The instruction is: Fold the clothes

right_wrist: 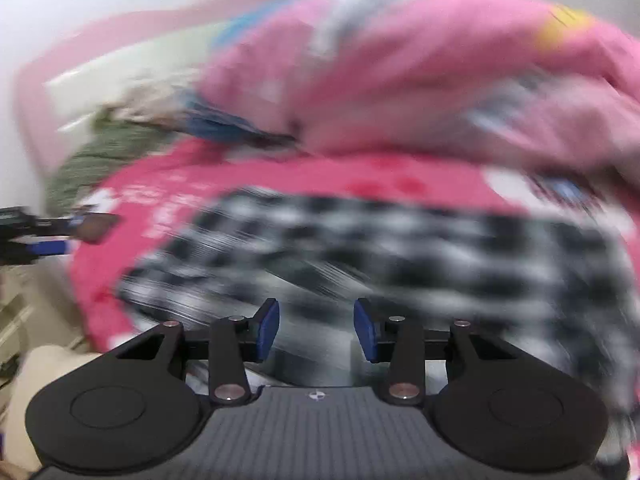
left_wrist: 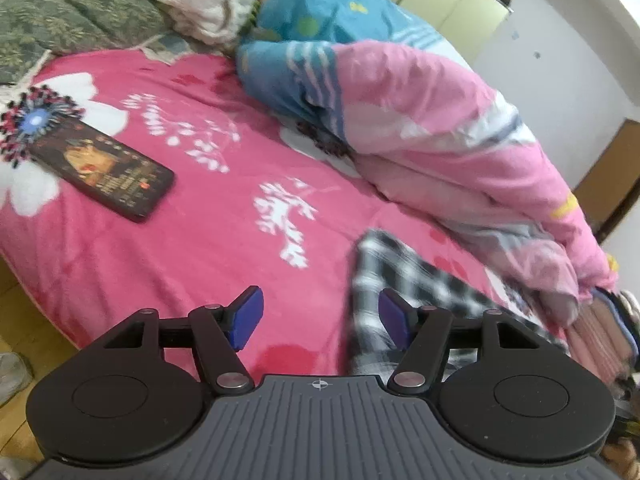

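Bed [left_wrist: 208, 240] in pink floral cover | checked garment [left_wrist: 404, 280] at its near edge, under both tools | left hand-held gripper [left_wrist: 320, 320] wide, empty | right hand-held gripper [right_wrist: 316, 330] parted, empty, view blurred | phone [left_wrist: 104, 172] near bed's left edge | quilt [left_wrist: 440, 128] heaped along far side

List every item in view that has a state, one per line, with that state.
left tool: open, empty, above the bed edge
right tool: open, empty, over the checked garment
checked garment: lying on the bed, unfolded, ungripped
phone: flat on the bedspread, screen lit
pink quilt: bunched in a heap
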`<state>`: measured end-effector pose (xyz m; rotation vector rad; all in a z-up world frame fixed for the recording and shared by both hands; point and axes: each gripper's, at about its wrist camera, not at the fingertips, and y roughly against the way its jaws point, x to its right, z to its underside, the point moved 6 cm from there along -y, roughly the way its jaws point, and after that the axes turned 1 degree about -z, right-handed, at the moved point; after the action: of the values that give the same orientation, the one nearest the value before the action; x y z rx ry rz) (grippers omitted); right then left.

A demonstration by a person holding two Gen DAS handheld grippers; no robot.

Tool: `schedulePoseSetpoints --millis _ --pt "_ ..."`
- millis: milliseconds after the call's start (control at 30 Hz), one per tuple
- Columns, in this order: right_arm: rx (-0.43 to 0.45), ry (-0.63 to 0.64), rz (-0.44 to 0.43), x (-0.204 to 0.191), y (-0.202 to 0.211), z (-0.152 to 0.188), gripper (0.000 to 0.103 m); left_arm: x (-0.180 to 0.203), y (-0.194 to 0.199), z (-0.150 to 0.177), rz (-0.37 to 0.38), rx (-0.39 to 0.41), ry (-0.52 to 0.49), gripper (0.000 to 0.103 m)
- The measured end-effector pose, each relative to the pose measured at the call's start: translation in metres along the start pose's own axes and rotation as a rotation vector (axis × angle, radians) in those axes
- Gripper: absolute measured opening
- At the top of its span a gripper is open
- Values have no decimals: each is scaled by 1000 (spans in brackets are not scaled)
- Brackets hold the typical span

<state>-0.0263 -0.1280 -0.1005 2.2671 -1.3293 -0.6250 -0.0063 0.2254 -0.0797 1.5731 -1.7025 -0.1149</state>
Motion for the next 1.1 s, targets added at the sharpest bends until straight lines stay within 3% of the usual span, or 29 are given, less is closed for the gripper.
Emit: schedulePoseSetpoints --millis 67,233,367,500,667,900,1000,1100 --pt "10 88 -56 -31 -8 -10 69 -6 2 -2 -22 8 6 64" --pt "-61 206 -203 -99 -49 -17 72 -24 14 -7 -65 47 1 64" --pt "-117 311 -205 -139 -79 -15 73 -38 22 -3 -97 59 -9 67" --pt "-120 361 -193 -159 -97 -23 75 -41 21 9 -80 47 -37 67" --pt "-106 225 -228 -148 -104 -44 91 -30 10 23 -13 40 -98 67" --pt "-111 -62 -285 -110 -109 -62 91 -16 0 33 -17 52 -150 71" --pt "-105 -126 -275 -101 -109 -59 92 -10 -4 38 -21 58 -172 80" --pt "-115 -173 -276 -96 -113 -53 92 -3 -9 42 -26 64 -195 102"
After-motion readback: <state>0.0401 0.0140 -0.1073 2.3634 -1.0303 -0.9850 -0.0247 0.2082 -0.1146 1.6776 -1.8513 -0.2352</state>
